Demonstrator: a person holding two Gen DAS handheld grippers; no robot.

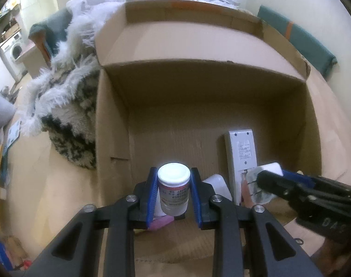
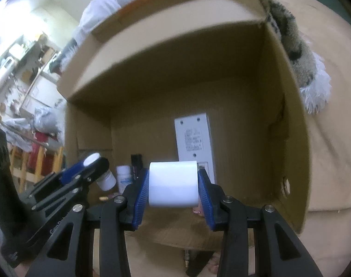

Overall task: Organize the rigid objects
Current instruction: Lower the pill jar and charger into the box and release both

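Observation:
My left gripper is shut on a small bottle with a white cap, held over the near edge of the open cardboard box. My right gripper is shut on a white rounded block inside the box mouth. In the left wrist view the right gripper comes in from the right, holding the white block. A white remote-like device lies on the box floor, also in the right wrist view. The left gripper shows at the left there with the bottle.
Another white bottle and a dark object stand in the box's left corner. A white item and a pink one lie near my left fingers. A shaggy blanket lies left of the box on the tan bedding.

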